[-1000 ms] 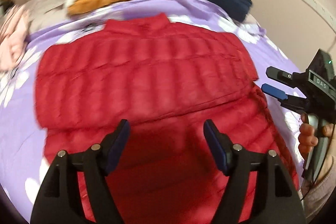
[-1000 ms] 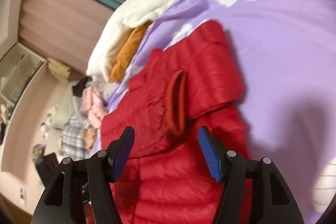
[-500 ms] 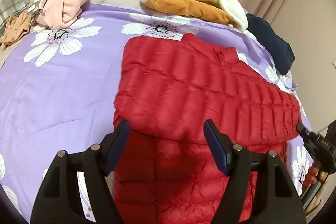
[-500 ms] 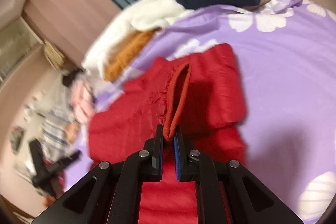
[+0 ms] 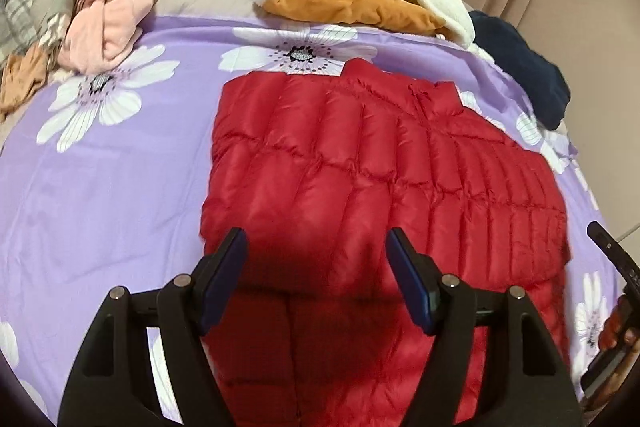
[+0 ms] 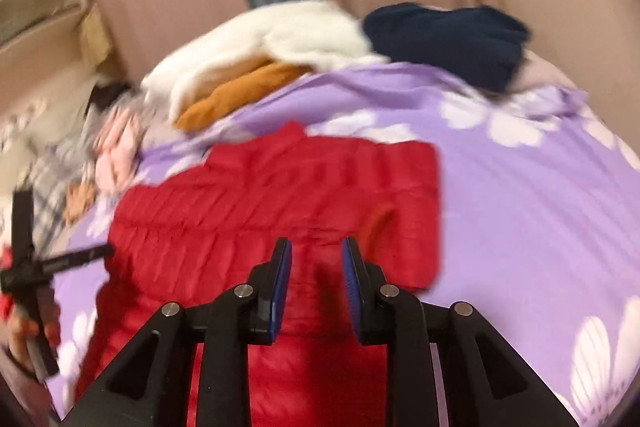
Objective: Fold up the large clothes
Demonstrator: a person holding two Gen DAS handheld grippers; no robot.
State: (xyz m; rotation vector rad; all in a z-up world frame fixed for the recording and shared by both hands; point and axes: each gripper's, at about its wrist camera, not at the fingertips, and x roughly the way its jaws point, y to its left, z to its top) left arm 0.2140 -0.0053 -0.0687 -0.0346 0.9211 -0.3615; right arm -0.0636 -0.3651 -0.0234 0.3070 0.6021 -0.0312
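Hovering over the red jacket (image 5: 360,163), left tongs (image 5: 316,247) gape wide; right tongs (image 6: 316,251) part-open, both empty.

**Both claws parted and empty**

The left claw (image 5: 316,255) has its blue-padded fingers (image 5: 224,279) spread wide, with nothing between them. The right claw (image 6: 316,259) is parted more narrowly and also grips nothing. In the right wrist view, which is motion-blurred, the left claw sits at the far left edge, held in the person's left hand (image 6: 28,331).
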